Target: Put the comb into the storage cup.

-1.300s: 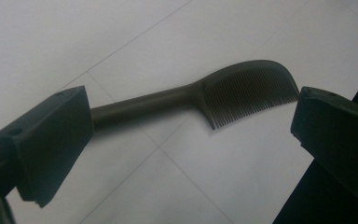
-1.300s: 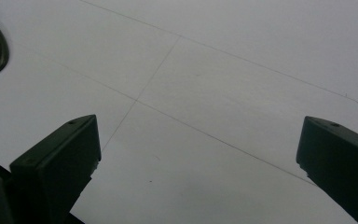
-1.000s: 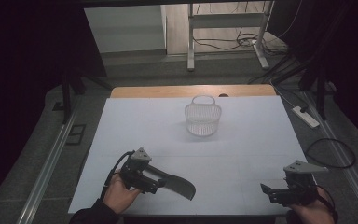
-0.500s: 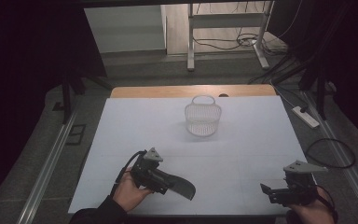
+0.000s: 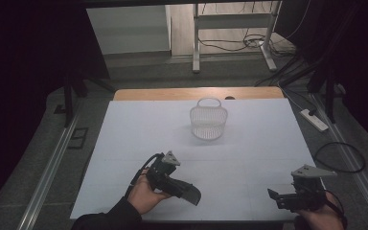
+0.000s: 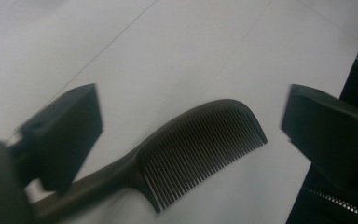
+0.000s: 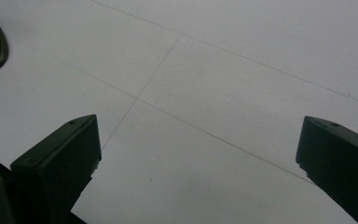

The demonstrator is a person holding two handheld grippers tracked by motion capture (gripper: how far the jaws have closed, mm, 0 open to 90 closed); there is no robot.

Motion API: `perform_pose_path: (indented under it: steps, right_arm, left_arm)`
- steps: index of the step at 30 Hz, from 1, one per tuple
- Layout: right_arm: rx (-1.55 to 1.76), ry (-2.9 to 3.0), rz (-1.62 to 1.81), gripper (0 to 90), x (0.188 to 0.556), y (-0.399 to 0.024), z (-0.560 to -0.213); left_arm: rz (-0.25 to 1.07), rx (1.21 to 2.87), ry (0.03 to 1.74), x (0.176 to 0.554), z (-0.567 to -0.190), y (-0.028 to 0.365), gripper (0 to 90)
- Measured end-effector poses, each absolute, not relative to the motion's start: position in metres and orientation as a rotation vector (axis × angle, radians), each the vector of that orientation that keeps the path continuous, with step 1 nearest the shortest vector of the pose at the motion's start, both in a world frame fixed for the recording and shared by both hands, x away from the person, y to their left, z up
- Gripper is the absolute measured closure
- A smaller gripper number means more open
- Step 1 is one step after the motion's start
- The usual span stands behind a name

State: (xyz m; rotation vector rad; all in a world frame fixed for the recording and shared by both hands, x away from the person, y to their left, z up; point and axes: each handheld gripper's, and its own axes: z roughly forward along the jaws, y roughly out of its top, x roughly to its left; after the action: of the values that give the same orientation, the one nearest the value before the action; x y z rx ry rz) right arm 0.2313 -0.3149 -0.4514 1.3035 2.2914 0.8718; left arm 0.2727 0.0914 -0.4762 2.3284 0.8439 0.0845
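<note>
A dark comb (image 5: 190, 193) lies flat on the white table (image 5: 124, 143) near its front edge. My left gripper (image 5: 181, 186) reaches over the comb's handle from the left. In the left gripper view the comb (image 6: 200, 144) lies between the wide-apart jaws of the left gripper (image 6: 191, 103), handle running under the left one. These jaws have just been closing a little, and their pads do not press on the comb. At the front right my right gripper (image 5: 280, 196) stands open over bare table, as the right gripper view (image 7: 198, 130) confirms.
A white mesh basket (image 5: 208, 122) with a handle stands upright at the middle back of the table. A strip of wooden tabletop (image 5: 172, 93) runs behind the white sheet. A power strip (image 5: 315, 120) and a coiled cable (image 5: 340, 158) lie on the floor at the right.
My left hand has slid to the right, bringing its gripper further over the comb. The comb, the basket and the right gripper have stayed put.
</note>
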Motion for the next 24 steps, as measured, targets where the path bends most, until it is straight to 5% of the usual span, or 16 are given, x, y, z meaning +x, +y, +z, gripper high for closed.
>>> perform_pose_path:
  steps: [4, 6, 7, 8, 11, 24]
  right_arm:
    - [1.302, 2.291, 0.873, 0.0, 0.231, -0.315, -0.451]
    - [1.3, 2.291, 0.872, 0.1, 0.231, -0.315, -0.451]
    - [1.3, 2.291, 0.872, 0.1, 0.231, -0.315, -0.451]
    - [1.3, 2.291, 0.87, 0.1, 0.231, -0.315, -0.451]
    - [1.3, 2.291, 0.87, 0.2, 0.231, -0.315, -0.451]
    - [1.294, 2.29, 0.87, 0.5, 0.231, -0.315, -0.451]
  left_arm:
    - [0.063, 2.316, 0.835, 0.274, -0.476, 0.092, 42.2]
    - [0.041, 2.306, 0.83, 0.275, -0.476, 0.092, 66.7]
    - [0.03, 2.303, 0.828, 0.275, -0.476, 0.093, 66.7]
    - [0.025, 2.3, 0.822, 0.275, -0.475, 0.093, 81.0]
    - [0.028, 2.295, 0.815, 0.274, -0.474, 0.092, 88.7]
    - [-0.043, 2.329, 0.794, 0.262, -0.497, 0.085, 88.8]
